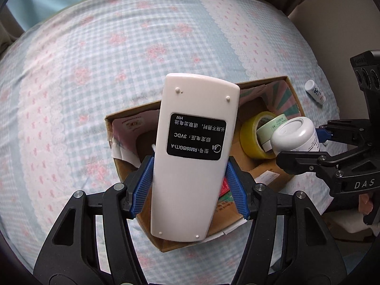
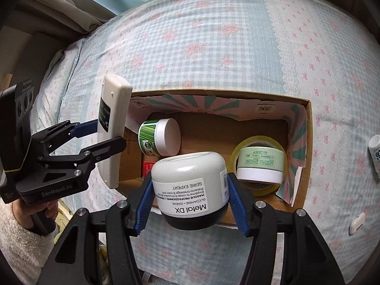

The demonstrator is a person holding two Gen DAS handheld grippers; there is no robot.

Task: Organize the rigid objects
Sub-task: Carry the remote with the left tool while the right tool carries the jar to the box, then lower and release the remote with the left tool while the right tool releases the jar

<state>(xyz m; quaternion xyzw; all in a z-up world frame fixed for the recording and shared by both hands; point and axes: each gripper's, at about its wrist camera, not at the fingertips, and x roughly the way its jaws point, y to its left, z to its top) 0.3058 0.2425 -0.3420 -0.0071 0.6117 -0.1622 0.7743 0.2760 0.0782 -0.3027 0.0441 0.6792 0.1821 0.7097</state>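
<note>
My left gripper (image 1: 190,185) is shut on a white remote control (image 1: 192,156), back side up with a black label, held above the open cardboard box (image 1: 111,123). My right gripper (image 2: 190,197) is shut on a white jar with a black lid (image 2: 190,185) labelled Metal DX, over the box's near edge (image 2: 306,142). The left gripper with the remote (image 2: 114,128) shows at the left of the right wrist view; the right gripper with the jar (image 1: 294,137) shows at the right of the left wrist view. Inside the box lie a green-labelled jar (image 2: 159,137), a yellow tape roll (image 2: 237,152) and a pale green jar (image 2: 261,161) in its ring.
The box rests on a bed with a blue checked, pink-flowered cover (image 1: 95,71). A small white tube (image 1: 314,91) lies on the cover right of the box, and a small white case (image 2: 357,223) nearer the front. A hand in a fuzzy white sleeve (image 2: 21,225) holds the left gripper.
</note>
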